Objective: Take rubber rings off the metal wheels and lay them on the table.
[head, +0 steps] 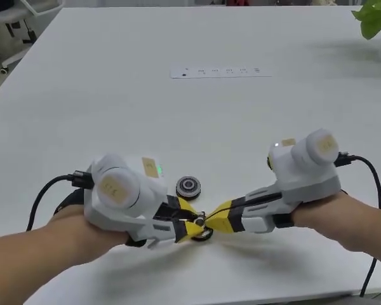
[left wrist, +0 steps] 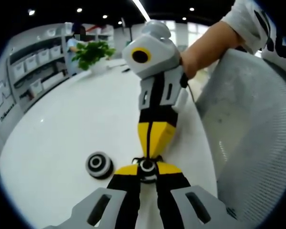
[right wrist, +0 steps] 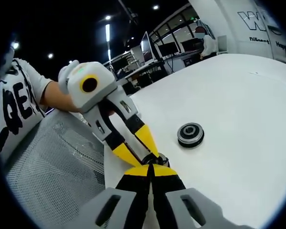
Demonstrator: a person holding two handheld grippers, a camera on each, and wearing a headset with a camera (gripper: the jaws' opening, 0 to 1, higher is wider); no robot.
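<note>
One metal wheel (head: 188, 186) — black-rimmed, silver-faced

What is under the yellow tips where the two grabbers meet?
A small metal wheel on the table. The left gripper has its jaws closed on the wheel's sides. The right gripper has its shut tips over the wheel's edge, so any rubber ring is hidden.

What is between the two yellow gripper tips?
A small metal wheel with a black rubber ring, where left gripper and right gripper meet, in the left gripper view.
</note>
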